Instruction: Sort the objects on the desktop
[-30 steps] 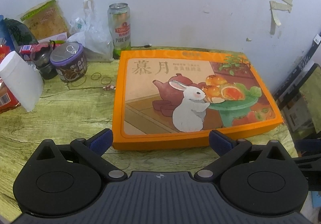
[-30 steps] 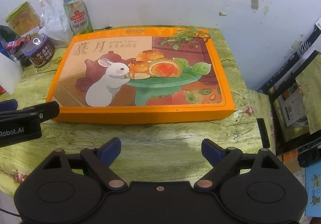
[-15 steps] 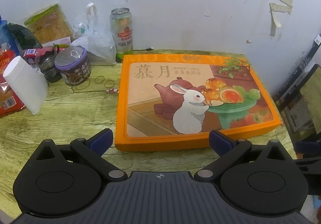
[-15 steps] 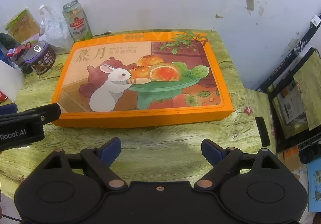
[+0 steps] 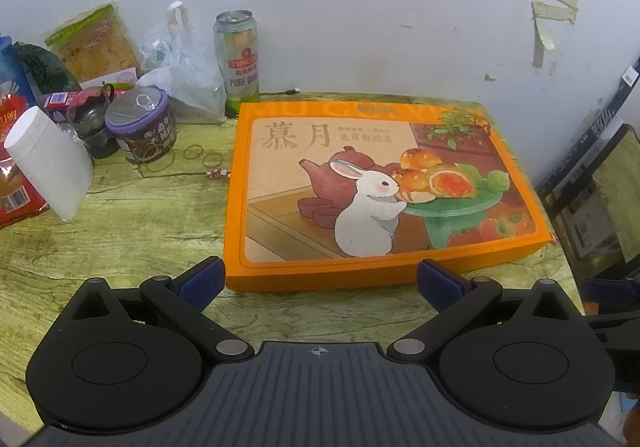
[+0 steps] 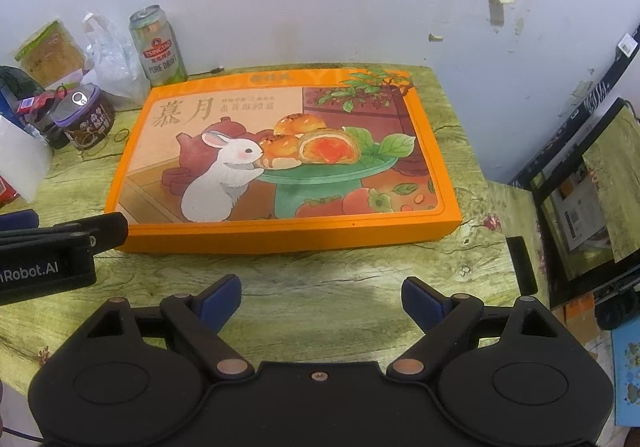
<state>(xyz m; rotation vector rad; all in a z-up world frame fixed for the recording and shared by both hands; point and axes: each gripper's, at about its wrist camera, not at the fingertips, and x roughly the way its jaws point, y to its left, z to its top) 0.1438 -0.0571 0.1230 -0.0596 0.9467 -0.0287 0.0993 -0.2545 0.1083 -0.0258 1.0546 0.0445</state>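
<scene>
The left gripper (image 5: 318,281) has its blue-padded fingers (image 5: 202,281) spread wide and empty, hovering just short of the near edge of the orange gift box (image 5: 372,183). The right gripper (image 6: 321,301) is likewise released, fingers (image 6: 220,299) apart, nothing between them, over bare tabletop (image 6: 320,279) in front of the same box (image 6: 288,159); in its view the left tool shows as a black bar at the left edge.

Over the last second both cameras have pulled back and risen a little: the box looks smaller and sits farther from the fingers, and more of the clutter to its left comes into the left view. Nothing on the tabletop has shifted. I read this as a survey or a repositioning, not a grasp, so sorting has hardly begun.

The box lies flat at the right half of the tabletop, closed, its far edge near the wall. Left of it, by the wall, stands a beer can (image 5: 237,59), upright, with a crumpled plastic bag (image 5: 188,79) just beside it. Nearer and further left are a purple-lidded tub (image 5: 141,127), a few rubber bands (image 5: 200,155) loose on the wood, a white cylinder (image 5: 50,163) tilted over, and red snack packets (image 5: 12,183) at the far left edge.

The small items seem the likely first candidates; the wide box may need both grippers.
</scene>
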